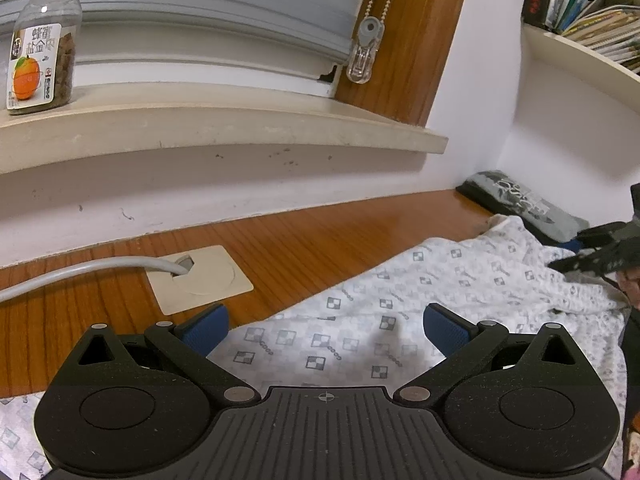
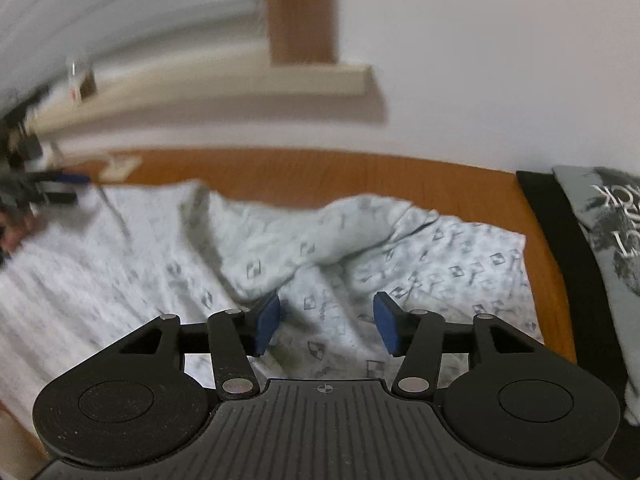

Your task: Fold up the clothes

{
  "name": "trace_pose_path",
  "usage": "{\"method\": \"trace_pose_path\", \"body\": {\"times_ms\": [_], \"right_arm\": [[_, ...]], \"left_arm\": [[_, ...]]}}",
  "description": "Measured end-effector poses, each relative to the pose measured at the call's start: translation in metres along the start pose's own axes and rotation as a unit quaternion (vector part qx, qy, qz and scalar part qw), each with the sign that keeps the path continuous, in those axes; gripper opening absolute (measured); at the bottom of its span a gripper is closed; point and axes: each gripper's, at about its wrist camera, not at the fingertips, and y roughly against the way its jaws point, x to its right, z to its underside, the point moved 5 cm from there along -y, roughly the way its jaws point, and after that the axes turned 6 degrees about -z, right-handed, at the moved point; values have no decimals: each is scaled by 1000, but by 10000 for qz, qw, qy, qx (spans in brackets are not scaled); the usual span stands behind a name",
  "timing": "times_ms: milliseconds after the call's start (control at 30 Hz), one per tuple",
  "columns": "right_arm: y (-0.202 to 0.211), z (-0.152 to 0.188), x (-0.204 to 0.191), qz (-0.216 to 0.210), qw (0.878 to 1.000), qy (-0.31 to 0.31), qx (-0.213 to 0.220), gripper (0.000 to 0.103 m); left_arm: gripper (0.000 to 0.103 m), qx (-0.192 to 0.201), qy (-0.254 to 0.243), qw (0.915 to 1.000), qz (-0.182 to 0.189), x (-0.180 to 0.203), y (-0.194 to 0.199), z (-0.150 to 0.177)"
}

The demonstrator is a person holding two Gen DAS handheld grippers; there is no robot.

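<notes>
Patterned garment (image 2: pixel 168 264) lies rumpled on worktop (image 1: pixel 304 236); left gripper (image 1: pixel 326 326) and right gripper (image 2: pixel 326 326) hover, jaws apart, empty; next, grasp an edge.

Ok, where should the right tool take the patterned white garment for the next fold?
Probably the raised ridge of the patterned white garment, coming from above and the near side: it stands off the wooden table, so the open right tool can pinch it.

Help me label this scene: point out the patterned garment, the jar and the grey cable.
patterned garment (image 1: pixel 360 328): left wrist view, flat printed fabric.
jar (image 1: pixel 44 40): left wrist view, its labelled side, on the sill.
grey cable (image 1: pixel 100 268): left wrist view, mid-length.
</notes>
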Motion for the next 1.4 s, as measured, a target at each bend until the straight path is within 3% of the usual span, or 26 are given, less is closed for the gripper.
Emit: {"method": "trace_pose_path", "body": {"times_ms": [33, 133, 233, 333, 400, 467, 600, 800, 933, 1067, 1100, 1167, 1200, 1233, 1300, 1367, 1400], "right_arm": [[0, 1, -4, 38, 10000, 59, 2, 3], [24, -1, -11, 196, 9993, 223, 245, 2], [74, -6, -12, 165, 9973, 26, 710, 2], [82, 13, -9, 39, 9997, -172, 161, 3], [75, 27, -5, 232, 9994, -162, -188, 5], [76, 24, 5, 235, 9991, -355, -11, 8], [66, 2, 24, 173, 9966, -726, 359, 36], [13, -38, 51, -154, 9882, -1404, 593, 49], [-42, -50, 68, -365, 9807, -1915, 181, 54], [-76, -53, 73, -306, 9807, -1917, -238, 57], [-80, -55, 75, -348, 9804, -1926, -214, 57], [-82, -60, 80, -383, 9799, -1958, -53, 43], [-82, -63, 83, -382, 9796, -1974, 51, 16], [-79, -68, 87, -246, 9798, -1965, 284, 9], [-66, -83, 98, -209, 9746, -2027, 930, 8], [-50, -94, 109, -114, 9619, -2158, 1677, 9], [-48, -94, 114, 3, 9592, -2201, 1773, 9]], "left_arm": [[103, -8, -17, 10000, -4, 1, 0, 0], [103, -26, -56, 10000, -7, 1, -1, 0], [103, -26, -60, 10000, -4, 0, -1, 0], [103, -27, -63, 10000, -2, 0, -2, 0], [103, -30, -62, 10000, 4, 0, -1, 0], [103, -39, -65, 10000, 13, 0, -1, 0], [103, -43, -45, 10000, 22, 0, -2, 0], [103, -40, -55, 10000, 11, 0, -2, 0], [103, -25, -43, 10000, 14, -1, -1, 0], [103, -36, -53, 10000, 16, -1, -1, 0], [103, -41, -59, 10000, 17, 0, -2, 0], [103, -46, -65, 10000, 16, 0, -2, 0], [103, -46, -66, 10000, 13, 0, -2, 0], [103, -45, -67, 10000, 8, 0, -2, 0], [103, -43, -69, 10000, -1, 0, -2, 0], [103, -45, -72, 10000, -5, 0, -3, 1], [103, -56, -67, 10000, 0, -1, -3, 1]]}}
